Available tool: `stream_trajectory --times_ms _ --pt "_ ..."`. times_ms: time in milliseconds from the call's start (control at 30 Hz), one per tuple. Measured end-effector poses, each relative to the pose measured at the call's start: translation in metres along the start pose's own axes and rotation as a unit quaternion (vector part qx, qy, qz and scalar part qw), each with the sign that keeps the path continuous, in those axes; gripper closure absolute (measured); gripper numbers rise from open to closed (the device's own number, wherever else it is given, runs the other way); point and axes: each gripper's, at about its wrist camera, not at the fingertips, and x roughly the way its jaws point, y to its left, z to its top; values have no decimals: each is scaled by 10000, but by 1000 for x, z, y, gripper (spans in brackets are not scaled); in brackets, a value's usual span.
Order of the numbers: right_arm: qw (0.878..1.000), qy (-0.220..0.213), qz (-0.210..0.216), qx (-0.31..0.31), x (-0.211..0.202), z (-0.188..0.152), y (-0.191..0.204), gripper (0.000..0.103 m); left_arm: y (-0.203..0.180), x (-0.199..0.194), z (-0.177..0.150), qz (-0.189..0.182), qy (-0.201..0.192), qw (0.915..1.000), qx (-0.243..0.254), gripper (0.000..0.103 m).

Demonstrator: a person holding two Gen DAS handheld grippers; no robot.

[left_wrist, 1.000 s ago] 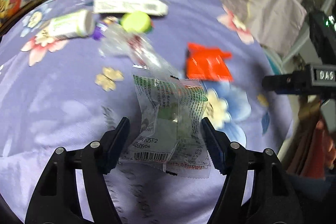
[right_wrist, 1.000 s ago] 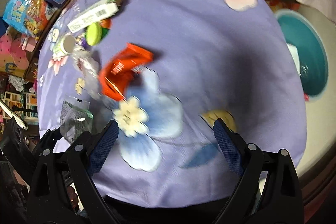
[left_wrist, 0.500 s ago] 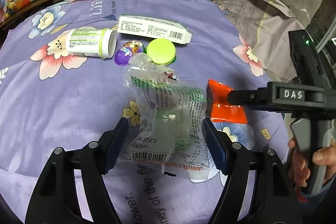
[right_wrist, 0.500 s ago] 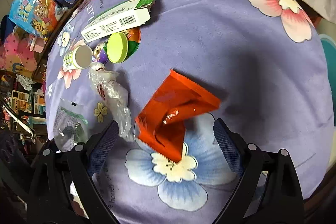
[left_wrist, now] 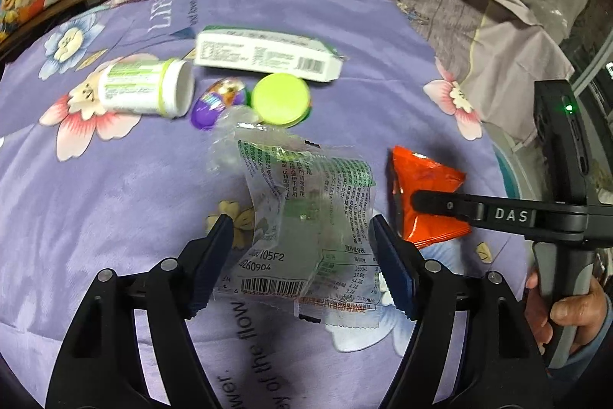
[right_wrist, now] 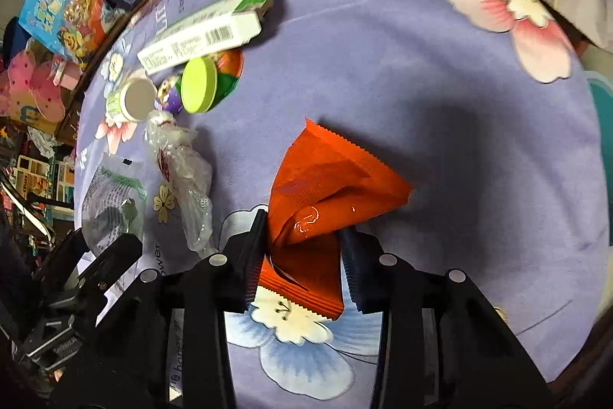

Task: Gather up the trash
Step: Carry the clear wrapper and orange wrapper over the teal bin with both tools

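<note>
1. The left tongs (left_wrist: pixel 302 257) are held wide, pads pressed on both sides of a clear printed wrapper (left_wrist: pixel 306 217), which is gripped above the purple flowered cloth (left_wrist: pixel 115 202) on the tabletop.
2. The right tongs (right_wrist: pixel 302 259) are seen closing, with the orange snack wrapper (right_wrist: pixel 325 190) between the pads; both pads are touching its crumpled sides.
3. In the left view the orange wrapper lies right of the clear one, with the right tongs' finger across it.
4. A crumpled clear plastic film (right_wrist: pixel 180 171) is seen left of the orange wrapper, lying on the cloth.
5. Farther off, a white bottle (left_wrist: pixel 141 89) lies on its side, a purple capsule (left_wrist: pixel 218 98) and a lime-green lid (left_wrist: pixel 281 98) just beside it, a white-green carton (left_wrist: pixel 264 54) behind them.
6. A hand (left_wrist: pixel 559 309) is seen on the right tongs' handle at the right edge.
</note>
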Motion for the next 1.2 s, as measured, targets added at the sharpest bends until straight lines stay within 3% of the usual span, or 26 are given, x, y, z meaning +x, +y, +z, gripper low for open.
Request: stream_trajectory --times_ms 500,833,1200 --pt "9978 -591 -123 256 -63 -4 -76 67 -96 15 19 -75 -47 9977 678 29" --pt "9924 -1006 -44 710 -103 -6 -154 67 -173 35 33 -54 -100 9940 1091 29" --pt "9845 -1268 -35 1207 -134 -16 -232 67 -261 69 34 -64 109 9850 1720 29"
